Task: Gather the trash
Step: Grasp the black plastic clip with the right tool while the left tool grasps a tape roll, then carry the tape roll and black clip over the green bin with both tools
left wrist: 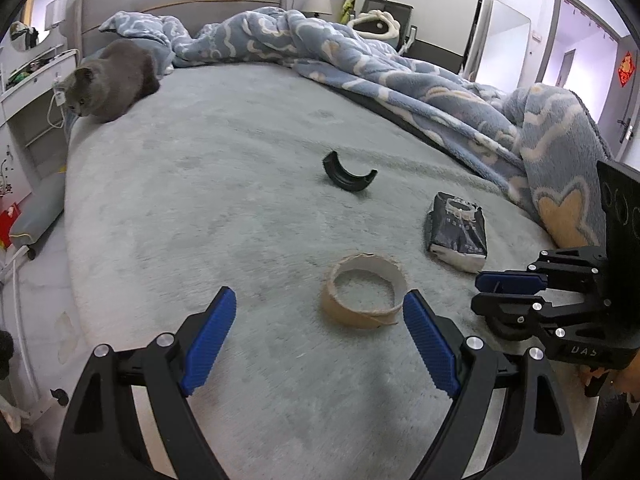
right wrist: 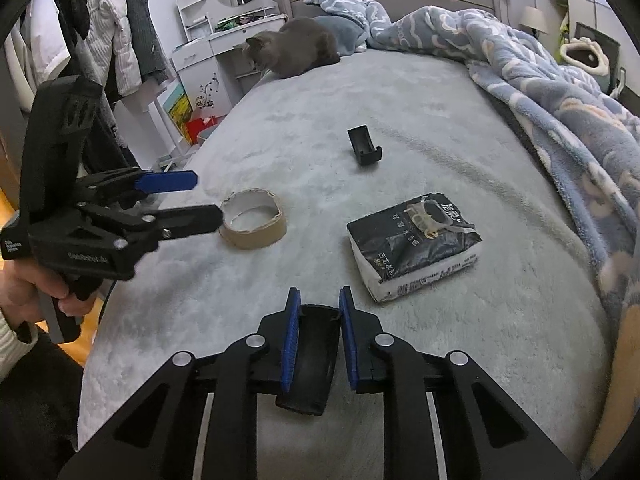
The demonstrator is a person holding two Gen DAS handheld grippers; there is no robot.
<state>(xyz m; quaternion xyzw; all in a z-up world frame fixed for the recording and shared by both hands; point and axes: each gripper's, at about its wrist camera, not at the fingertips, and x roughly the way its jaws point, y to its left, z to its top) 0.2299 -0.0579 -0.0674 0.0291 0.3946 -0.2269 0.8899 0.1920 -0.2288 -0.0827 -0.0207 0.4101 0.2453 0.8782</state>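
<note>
A brown cardboard tape ring (left wrist: 364,294) lies on the grey bed sheet (left wrist: 240,184), just ahead of my open left gripper (left wrist: 320,312) and nearer its right finger. The ring also shows in the right wrist view (right wrist: 254,224), in front of the left gripper (right wrist: 208,198). A curved black plastic piece (left wrist: 349,176) lies farther up the bed, also in the right wrist view (right wrist: 365,146). A black tissue pack (left wrist: 458,236) lies to the right, also in the right wrist view (right wrist: 414,246). My right gripper (right wrist: 319,308) is shut on another curved black plastic piece (right wrist: 314,360); this gripper shows at the right of the left wrist view (left wrist: 482,292).
A grey cat (left wrist: 114,80) sits at the bed's far left corner by the headboard. A crumpled blue blanket (left wrist: 400,76) covers the bed's right side. A white dressing table (right wrist: 216,44) and hanging clothes (right wrist: 116,28) stand left of the bed.
</note>
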